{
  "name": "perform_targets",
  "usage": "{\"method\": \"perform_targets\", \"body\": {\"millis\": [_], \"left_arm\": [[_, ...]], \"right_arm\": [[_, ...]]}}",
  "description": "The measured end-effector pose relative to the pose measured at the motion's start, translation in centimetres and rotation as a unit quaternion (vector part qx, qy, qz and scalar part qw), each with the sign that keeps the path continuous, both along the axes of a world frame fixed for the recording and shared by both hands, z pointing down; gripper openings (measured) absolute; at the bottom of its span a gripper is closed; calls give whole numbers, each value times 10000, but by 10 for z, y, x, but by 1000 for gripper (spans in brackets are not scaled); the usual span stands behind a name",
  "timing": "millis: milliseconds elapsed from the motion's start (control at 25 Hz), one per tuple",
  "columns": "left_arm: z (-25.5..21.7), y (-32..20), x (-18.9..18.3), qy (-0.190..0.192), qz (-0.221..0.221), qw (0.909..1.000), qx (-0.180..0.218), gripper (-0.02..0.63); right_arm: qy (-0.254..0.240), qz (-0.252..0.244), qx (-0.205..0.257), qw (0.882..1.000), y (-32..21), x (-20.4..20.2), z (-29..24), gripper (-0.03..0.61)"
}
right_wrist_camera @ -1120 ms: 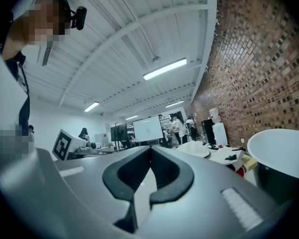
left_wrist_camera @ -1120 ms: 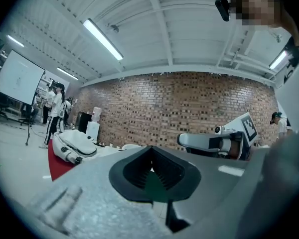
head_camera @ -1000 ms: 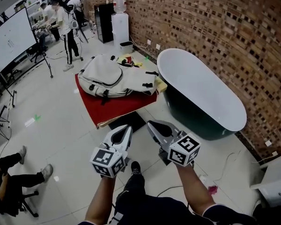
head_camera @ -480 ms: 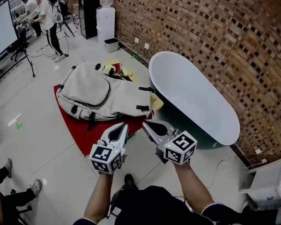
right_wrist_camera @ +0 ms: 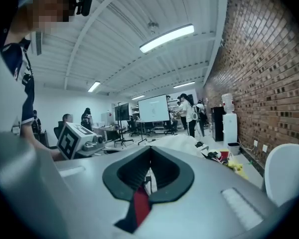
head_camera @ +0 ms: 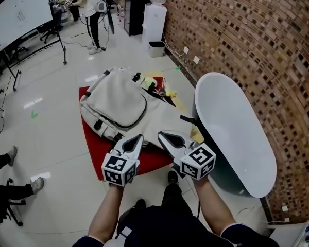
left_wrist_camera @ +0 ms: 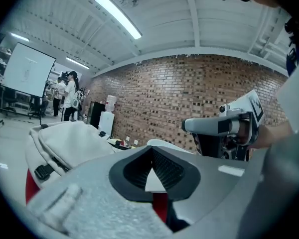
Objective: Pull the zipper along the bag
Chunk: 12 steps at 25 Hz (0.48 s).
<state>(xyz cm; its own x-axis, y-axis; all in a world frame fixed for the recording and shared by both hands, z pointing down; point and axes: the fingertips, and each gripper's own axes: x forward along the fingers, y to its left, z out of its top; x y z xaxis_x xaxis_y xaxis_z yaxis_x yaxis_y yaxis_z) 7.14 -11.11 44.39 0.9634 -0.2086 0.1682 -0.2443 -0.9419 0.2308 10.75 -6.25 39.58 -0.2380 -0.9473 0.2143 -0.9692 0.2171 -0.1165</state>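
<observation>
Closest to the person, both arms reach out side by side. The left tongs [head_camera: 136, 139] are clenched tight with nothing in them. The right tongs [head_camera: 164, 136] are clenched too, also on nothing. Their tips point away from the person, toward the bag.

Just past the tips lies the red cloth [head_camera: 95, 140], spread on the floor [head_camera: 56, 138]. On the cloth rests the pale backpack [head_camera: 123, 99], lying flat. It is straight ahead of both tongs, and in the head view its near edge sits right under their tips. The tongs do not look like they touch it yet.

The backpack lies slanted. One end points far and to the left, and the other end points near and to the right, by the white bathtub [head_camera: 232, 117]. A dark zipper [head_camera: 142, 112] curves around the front pocket. It runs along the bag, going away from the person.

The left tongs are nearer to that zipper line, and the right tongs are nearer to the end by the bathtub. So the left tongs look best placed to take the zipper tab while the right ones hold the bag down. The tab itself is too small to find from here.

Farther off stand a water cooler [head_camera: 155, 19], a standing person [head_camera: 95, 4] and the brick wall [head_camera: 257, 45].
</observation>
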Motion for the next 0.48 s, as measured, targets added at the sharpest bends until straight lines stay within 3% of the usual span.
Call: {"method": "perform_targets", "body": {"millis": [280, 480], "left_arm": [[18, -56, 25, -268, -1064, 9939, 58, -3], [36, -78, 20, -604, -2021, 9775, -65, -3]], "right_arm": [[-44, -1130, 4, 9936, -58, 34, 16, 3], [-87, -2031, -260, 9788, -86, 38, 35, 5]]}}
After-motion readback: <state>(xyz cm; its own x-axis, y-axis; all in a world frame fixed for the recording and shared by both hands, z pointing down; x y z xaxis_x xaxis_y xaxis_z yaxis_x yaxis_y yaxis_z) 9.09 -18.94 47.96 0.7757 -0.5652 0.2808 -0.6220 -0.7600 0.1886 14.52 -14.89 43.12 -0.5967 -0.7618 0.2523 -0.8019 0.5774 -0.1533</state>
